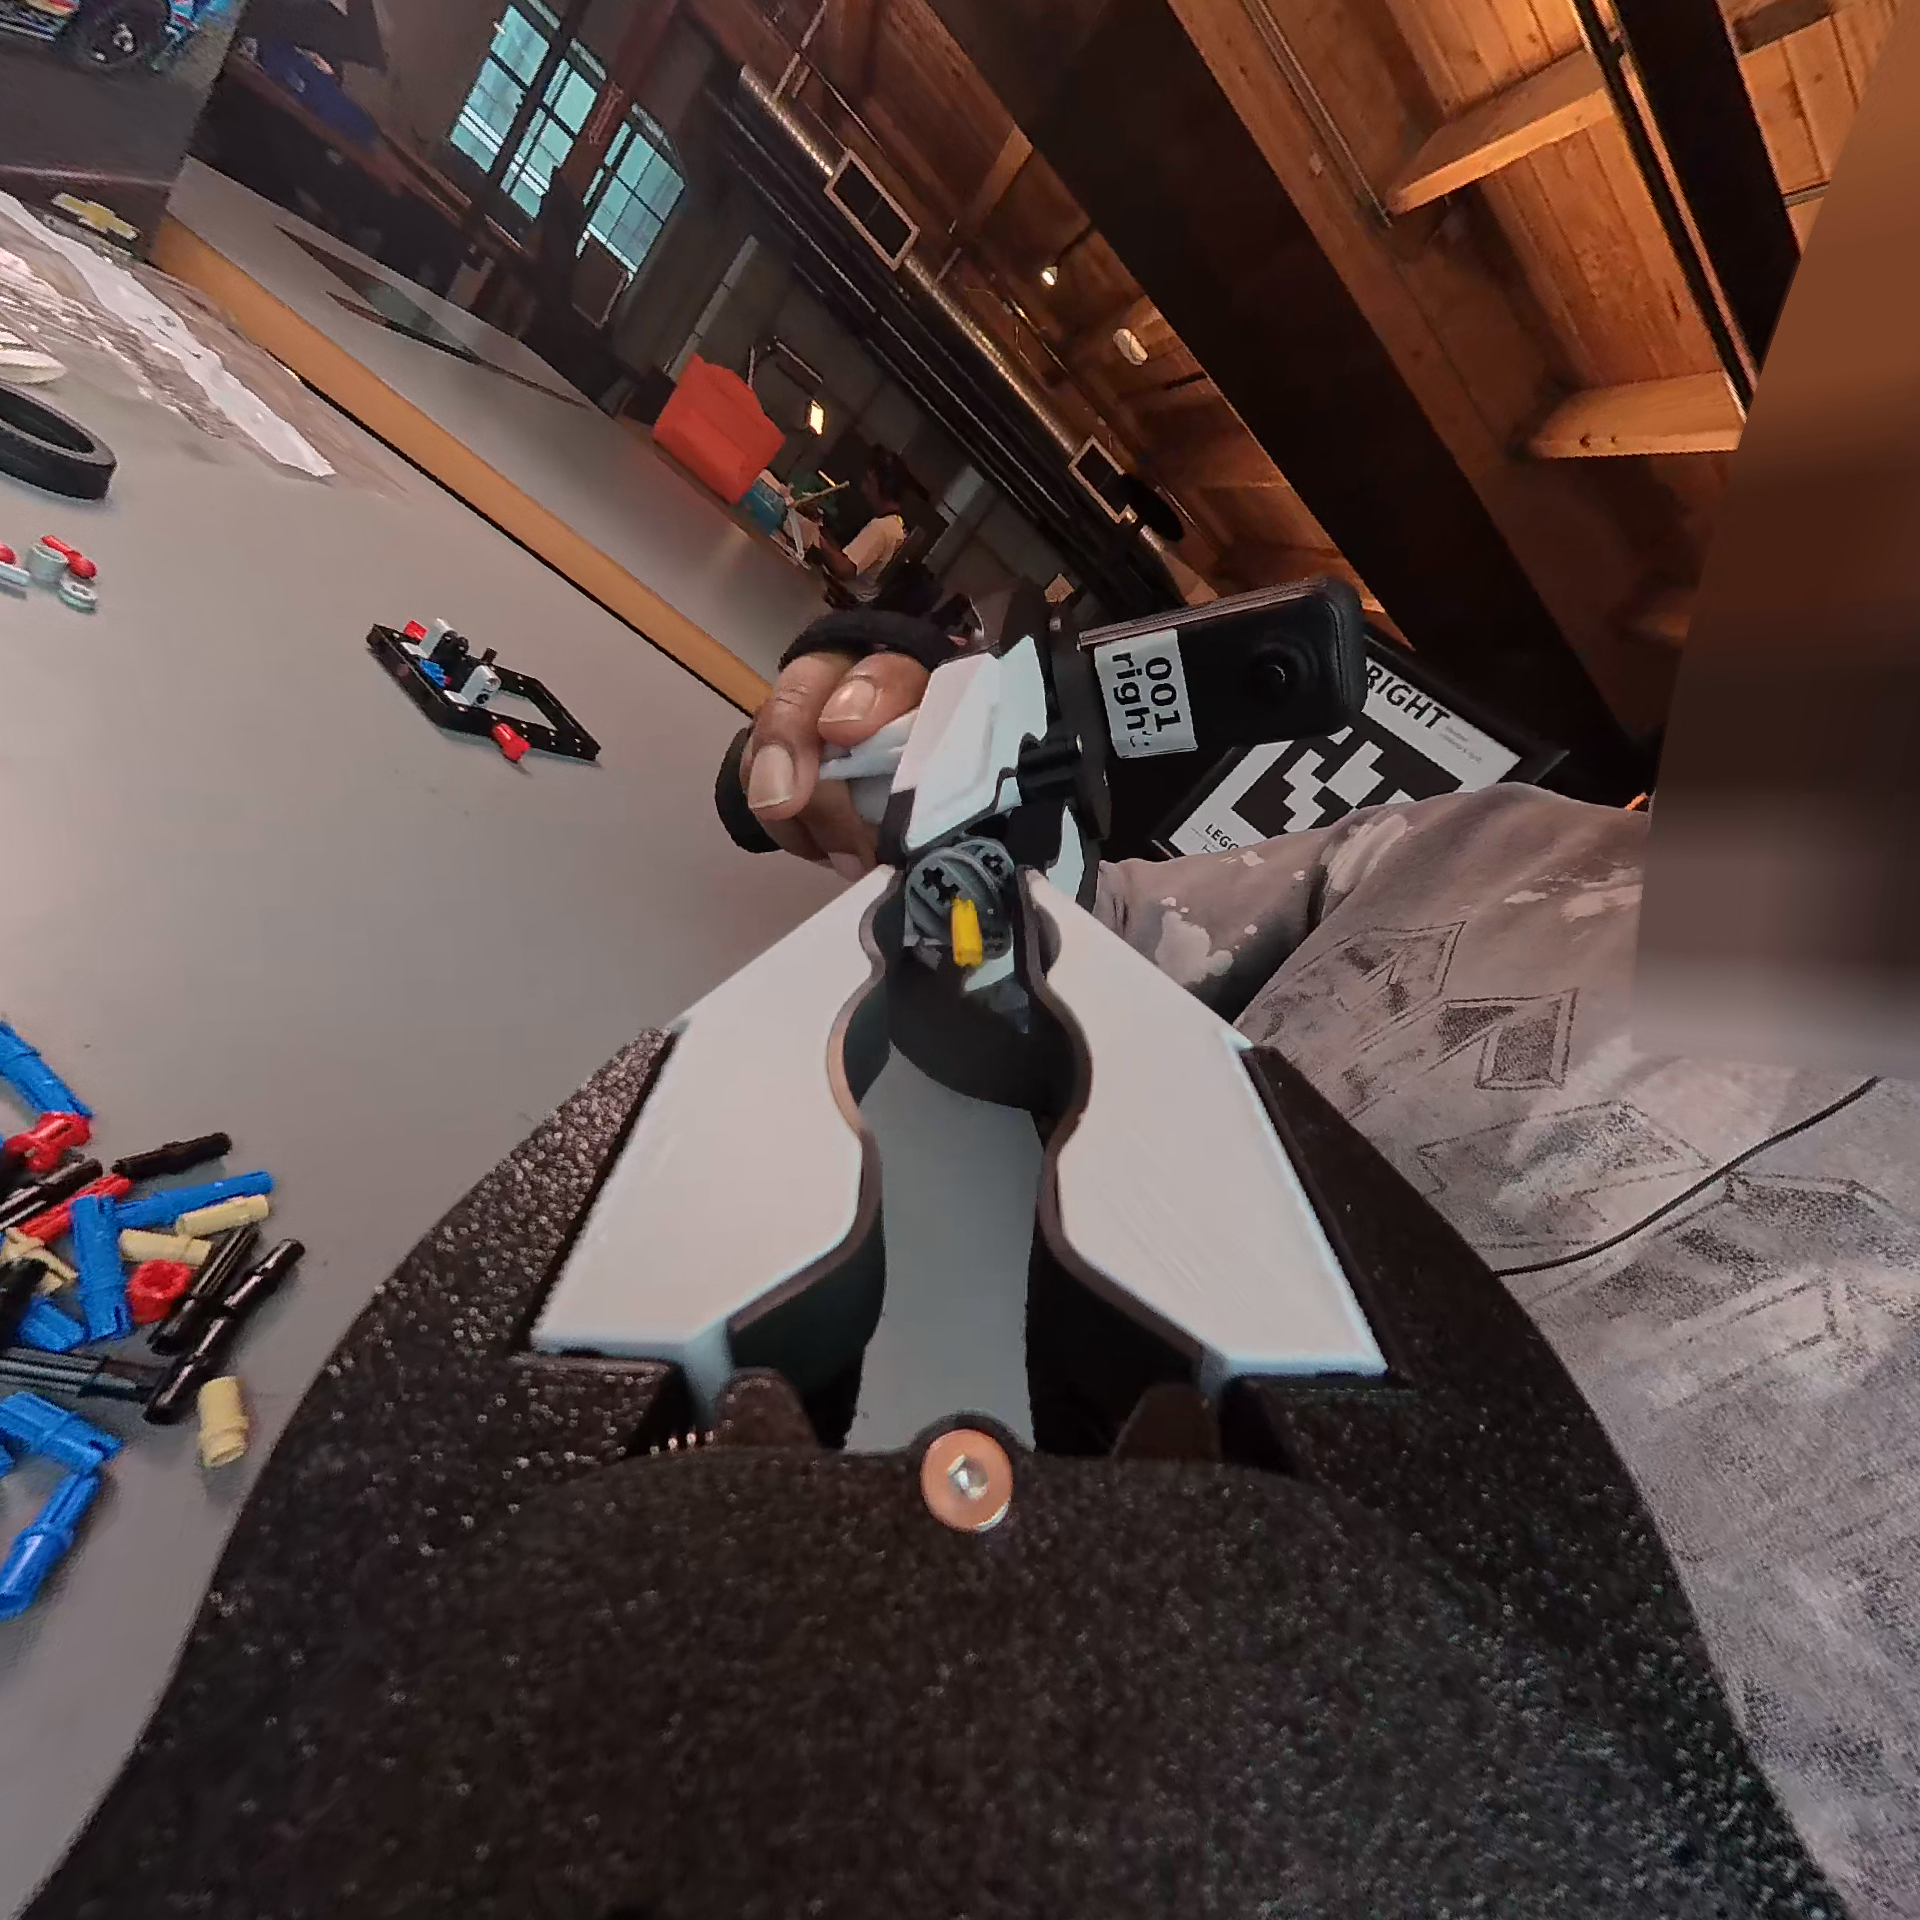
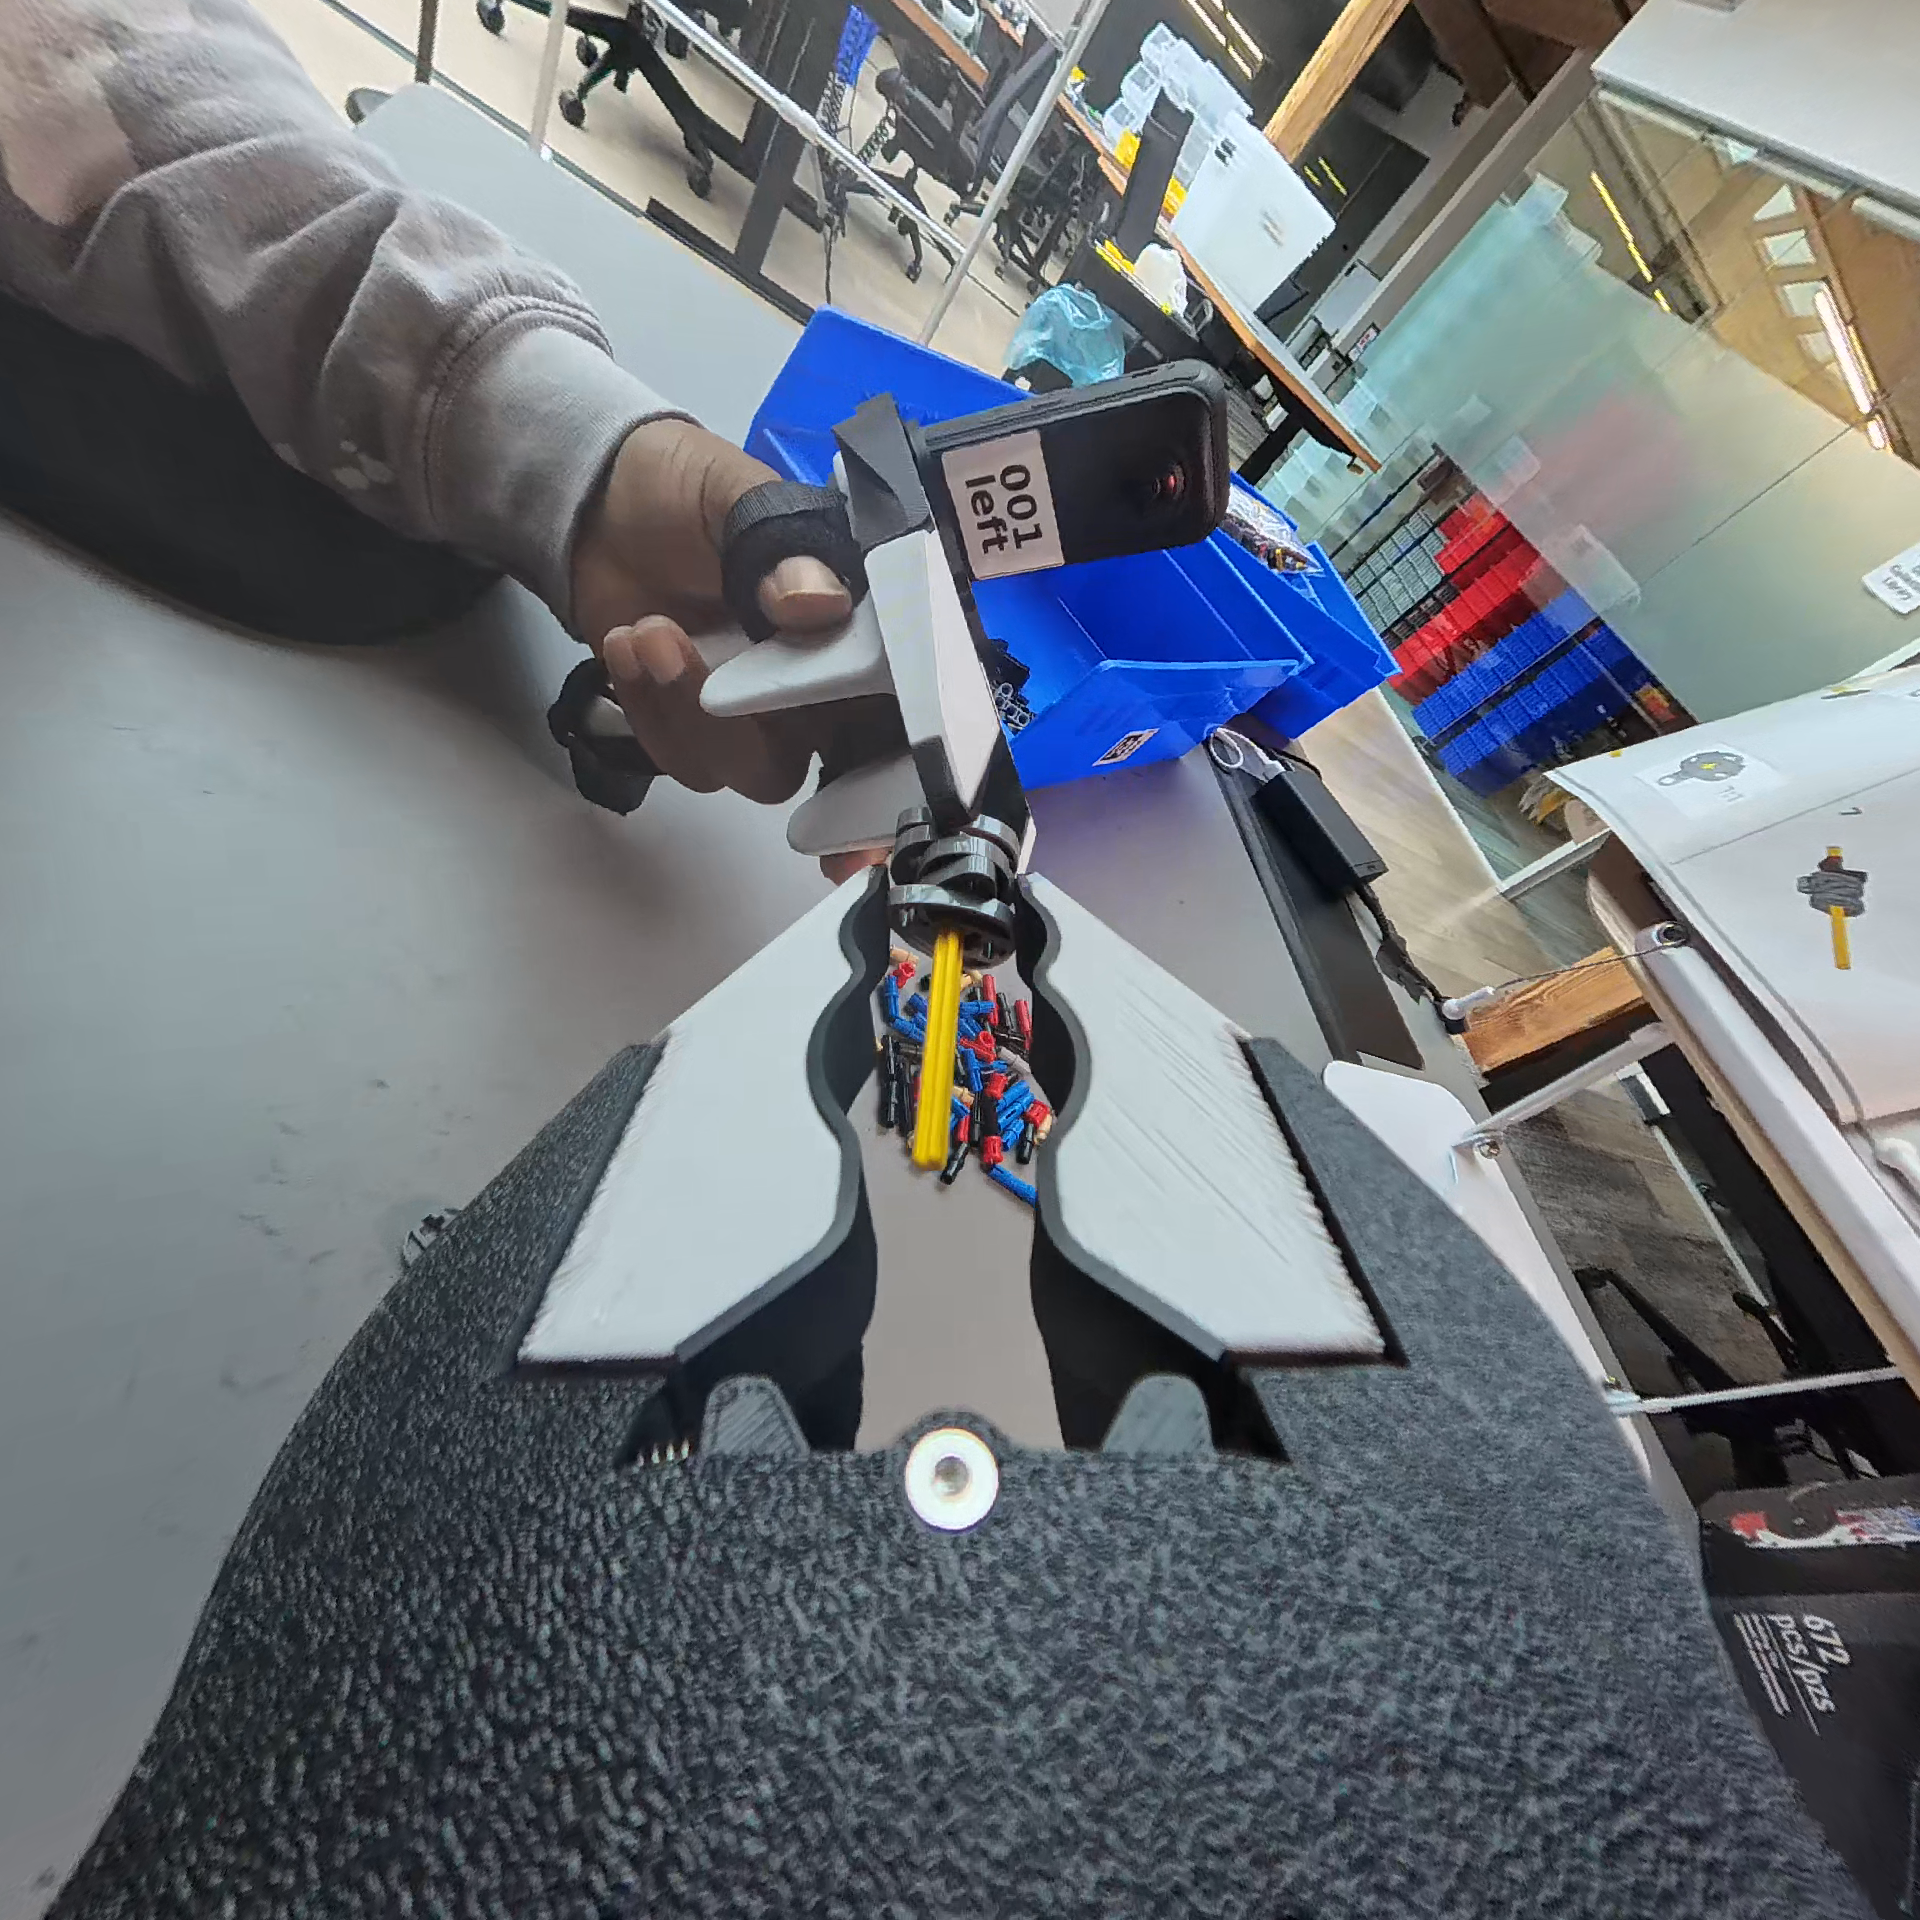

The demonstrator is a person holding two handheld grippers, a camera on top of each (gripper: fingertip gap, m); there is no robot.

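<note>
My left gripper (image 1: 956, 883) is shut on a small grey gear assembly (image 1: 951, 904) with a yellow axle (image 1: 966, 930) poking out of it. My right gripper (image 2: 951, 883) is shut on the same dark grey assembly (image 2: 951, 899) from the opposite side. The long yellow axle (image 2: 938, 1049) points back between the right gripper's fingers. The two grippers meet tip to tip above the grey table (image 1: 312, 883). A hand (image 1: 805, 748) holds the right gripper and a hand (image 2: 675, 582) in a grey sleeve holds the left.
A pile of loose blue, red, black and tan pins (image 1: 125, 1268) lies on the table, also seen below the assembly (image 2: 987, 1070). A black frame build (image 1: 483, 691) and a black tyre (image 1: 52, 447) lie farther off. Blue bins (image 2: 1143, 623), a power adapter (image 2: 1320, 821) and an open instruction booklet (image 2: 1766, 883) stand to the right. My two grippers' fingertips are within a few centimetres of each other.
</note>
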